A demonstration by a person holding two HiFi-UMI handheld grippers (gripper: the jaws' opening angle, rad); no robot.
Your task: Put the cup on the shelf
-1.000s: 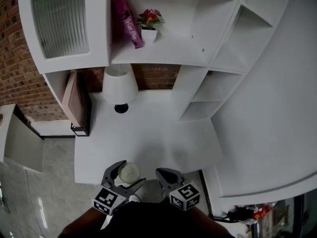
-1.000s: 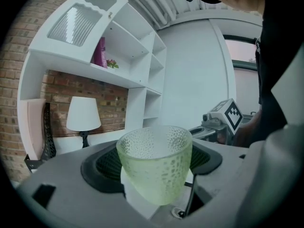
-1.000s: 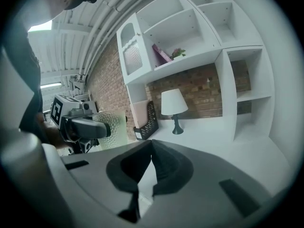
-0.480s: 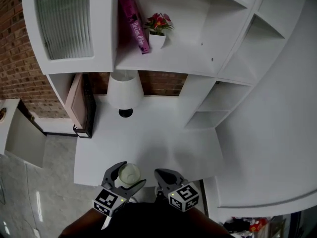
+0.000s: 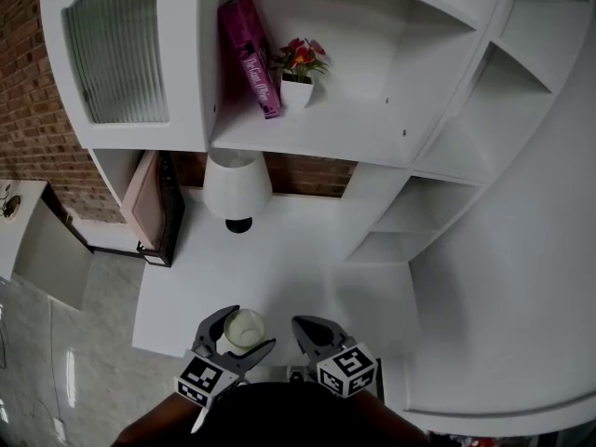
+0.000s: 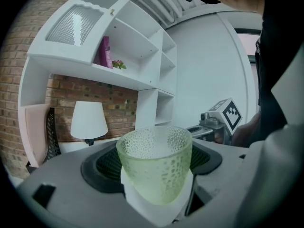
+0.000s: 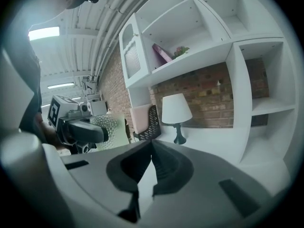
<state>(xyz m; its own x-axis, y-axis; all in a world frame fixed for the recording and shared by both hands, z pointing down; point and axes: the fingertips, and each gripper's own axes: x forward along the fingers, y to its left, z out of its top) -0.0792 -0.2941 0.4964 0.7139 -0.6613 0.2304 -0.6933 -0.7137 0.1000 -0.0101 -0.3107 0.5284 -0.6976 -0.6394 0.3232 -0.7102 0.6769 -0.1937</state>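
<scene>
The left gripper clamps an upright, pale green dimpled glass cup — the right gripper beside it has its jaws pressed together, empty.

Pink book lettering, probably illegible

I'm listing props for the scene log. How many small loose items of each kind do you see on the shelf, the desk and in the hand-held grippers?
Pink leaning book: 1
Red potted flower in white pot: 1
White-shaded table lamp with black base: 1
Pale green dimpled glass cup: 1
Total: 4
</scene>
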